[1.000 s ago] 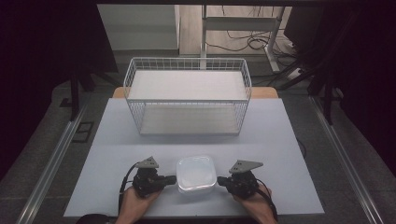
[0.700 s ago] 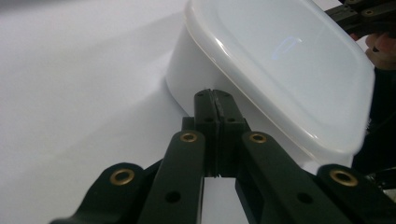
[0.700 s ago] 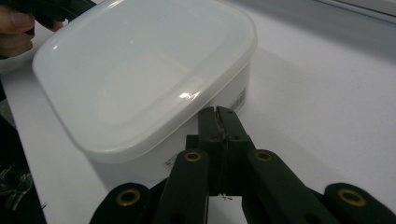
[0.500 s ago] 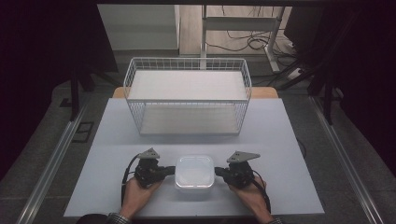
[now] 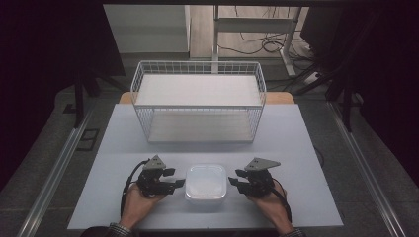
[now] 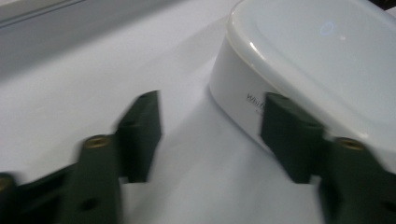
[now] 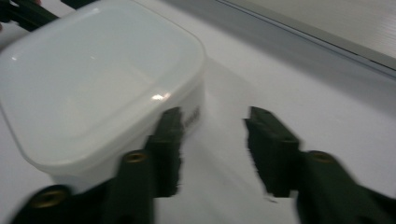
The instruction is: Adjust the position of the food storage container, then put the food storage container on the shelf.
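Left gripper and right gripper have both just spread their jaws, gripping nothing, flanking one lidded white container on the table. One wire basket beyond.

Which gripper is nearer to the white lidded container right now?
Left, narrowly. The left gripper sits at the white container's left side, nearly touching it; the right gripper sits just off its right side. Both have just opened, nothing between the jaws.
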The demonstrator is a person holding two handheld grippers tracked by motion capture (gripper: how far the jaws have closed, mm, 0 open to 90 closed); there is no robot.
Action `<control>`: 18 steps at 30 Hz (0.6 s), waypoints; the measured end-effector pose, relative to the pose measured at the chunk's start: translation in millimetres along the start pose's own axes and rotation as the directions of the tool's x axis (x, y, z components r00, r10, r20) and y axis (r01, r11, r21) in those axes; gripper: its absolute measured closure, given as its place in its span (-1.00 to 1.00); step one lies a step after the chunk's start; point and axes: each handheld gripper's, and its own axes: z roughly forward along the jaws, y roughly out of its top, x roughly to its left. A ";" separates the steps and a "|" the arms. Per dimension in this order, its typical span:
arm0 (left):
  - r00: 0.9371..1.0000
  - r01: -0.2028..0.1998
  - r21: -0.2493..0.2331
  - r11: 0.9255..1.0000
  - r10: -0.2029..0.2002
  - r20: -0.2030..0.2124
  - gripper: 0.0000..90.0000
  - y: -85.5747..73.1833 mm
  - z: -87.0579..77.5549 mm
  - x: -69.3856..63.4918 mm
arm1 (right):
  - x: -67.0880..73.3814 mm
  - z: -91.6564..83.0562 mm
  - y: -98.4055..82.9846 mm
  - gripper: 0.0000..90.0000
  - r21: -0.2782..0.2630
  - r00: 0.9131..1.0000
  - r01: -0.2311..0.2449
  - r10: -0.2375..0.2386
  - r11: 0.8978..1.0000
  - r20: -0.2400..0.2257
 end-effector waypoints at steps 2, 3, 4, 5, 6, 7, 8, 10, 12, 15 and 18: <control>1.000 -0.019 0.007 1.000 0.019 -0.024 -0.56 -2.4 -1.4 2.4 | -4.0 -0.8 -4.7 -0.41 -0.011 1.000 0.015 -0.015 1.000 0.011; 1.000 -0.019 0.007 1.000 0.019 -0.024 -0.62 -2.4 -1.4 2.4 | -5.4 -0.8 -6.6 -0.55 -0.014 1.000 0.022 -0.022 1.000 0.019; 0.999 -0.033 0.026 0.999 0.034 -0.042 -0.69 -3.7 -1.2 3.3 | -6.4 -0.4 -7.8 -0.64 -0.013 1.000 0.021 -0.021 1.000 0.020; 0.999 -0.033 0.026 0.999 0.034 -0.042 -0.72 -3.7 -1.2 3.3 | -7.2 -0.2 -8.7 -0.69 -0.010 1.000 0.018 -0.018 1.000 0.019; 0.998 -0.042 0.036 0.998 0.044 -0.047 -0.74 -5.0 -1.3 3.9 | -8.1 0.7 -10.0 -0.73 -0.005 1.000 0.009 -0.008 1.000 0.022; 0.998 -0.043 0.036 0.998 0.045 -0.048 -0.76 -5.2 -1.5 4.0 | -8.8 1.0 -10.9 -0.77 0.002 1.000 -0.001 0.001 1.000 0.019; 0.998 -0.042 0.034 0.999 0.044 -0.049 -0.77 -5.4 -1.9 4.1 | -9.3 1.4 -11.5 -0.79 0.001 1.000 -0.004 0.004 1.000 0.015; 0.998 -0.039 0.026 0.999 0.040 -0.049 -0.80 -5.9 -2.6 5.1 | -10.1 1.5 -12.1 -0.82 0.004 1.000 -0.010 0.010 1.000 0.010; 0.998 -0.039 0.028 0.999 0.040 -0.056 -0.82 -7.1 -2.4 6.1 | -10.1 1.5 -12.3 -0.86 0.005 1.000 -0.009 0.009 1.000 0.013; 0.998 -0.032 0.031 0.999 0.034 -0.057 -0.85 -8.3 -2.3 7.2 | -10.4 1.5 -12.7 -0.88 0.002 1.000 -0.004 0.004 1.000 0.016; 0.998 -0.040 0.010 0.999 0.041 -0.053 -0.88 -9.0 -5.3 6.6 | -11.3 -0.3 -12.4 -0.91 -0.020 1.000 -0.012 0.012 1.000 0.023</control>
